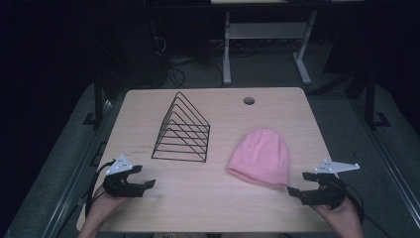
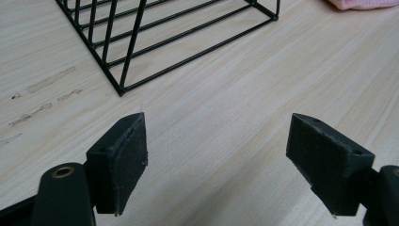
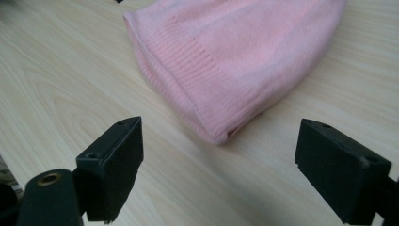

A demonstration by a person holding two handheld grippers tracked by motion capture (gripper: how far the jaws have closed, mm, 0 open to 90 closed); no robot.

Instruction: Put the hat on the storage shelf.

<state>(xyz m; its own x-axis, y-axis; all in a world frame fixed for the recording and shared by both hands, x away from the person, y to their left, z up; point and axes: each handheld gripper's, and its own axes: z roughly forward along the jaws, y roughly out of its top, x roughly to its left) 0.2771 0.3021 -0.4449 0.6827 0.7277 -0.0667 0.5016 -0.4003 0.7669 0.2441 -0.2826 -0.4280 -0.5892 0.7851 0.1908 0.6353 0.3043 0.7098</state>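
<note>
A pink knit beanie (image 1: 260, 156) lies flat on the wooden table (image 1: 218, 203), right of centre, its ribbed brim toward the front. In the right gripper view the beanie (image 3: 235, 52) lies just ahead of the jaws. My right gripper (image 1: 303, 184) is open and empty at the front right, close to the brim's right corner. A black wire rack (image 1: 183, 131) with a triangular profile stands left of centre. My left gripper (image 1: 143, 177) is open and empty at the front left. The rack's near corner (image 2: 141, 56) lies ahead of it in the left gripper view.
A round cable hole (image 1: 248, 101) sits near the table's far edge. Beyond the table stand a white desk frame (image 1: 267, 39) and dark floor with cables. Faint scuff marks (image 2: 42, 94) show on the wood left of the rack.
</note>
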